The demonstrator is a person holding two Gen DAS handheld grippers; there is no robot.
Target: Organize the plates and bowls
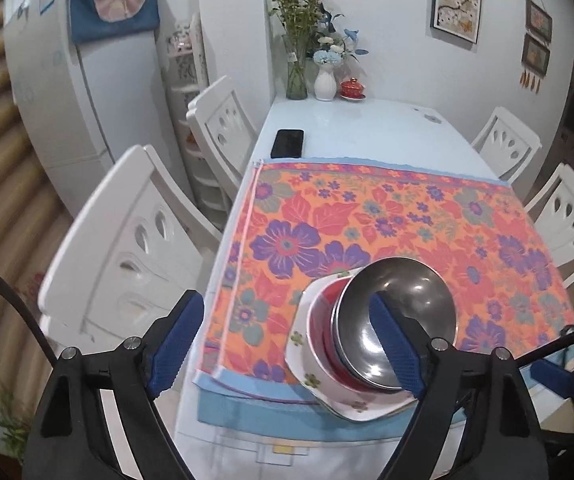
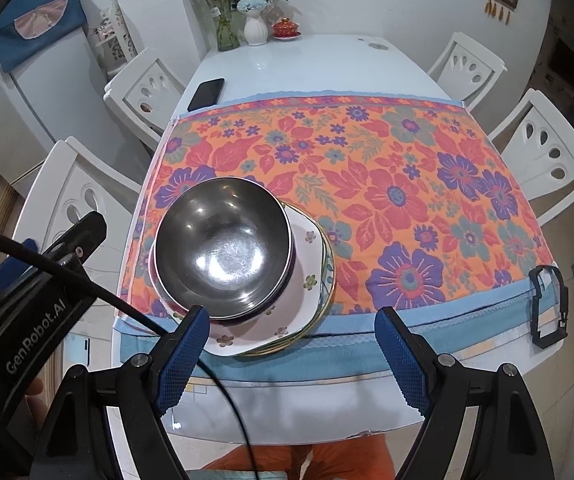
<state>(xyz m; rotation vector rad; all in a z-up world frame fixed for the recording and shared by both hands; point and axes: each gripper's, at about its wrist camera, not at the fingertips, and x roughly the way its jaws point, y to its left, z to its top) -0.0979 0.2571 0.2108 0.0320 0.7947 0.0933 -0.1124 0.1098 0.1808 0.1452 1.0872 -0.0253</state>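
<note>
We find the left gripper [image 1: 287,340] with its jaws spread wide and holding nothing; its blue, cross-hatched rubber pads [image 1: 175,340] sit on black plastic arms at the bottom of the left wrist view, the right pad overlapping the stack in the picture, contact not determinable. The right gripper [image 2: 293,354] is likewise spread and empty, low in its frame, its left pad just before the stack's near edge. The steel bowl [image 2: 223,244], round, polished and reflective, sits topmost at centre left of the right wrist view, nested in a red bowl [image 1: 321,330], over a square white plate [image 2: 307,256] with small flower prints and further plates beneath. The stack rests on a floral cloth [image 2: 367,184], orange with purple blooms, near its lower left corner, on a glossy white table [image 2: 287,64]. Further up we note a black phone [image 2: 207,94], a glass vase [image 2: 227,32], a white vase [image 2: 255,30], a red lidded cup [image 2: 285,28], and white chairs [image 2: 543,152] on both sides.
</note>
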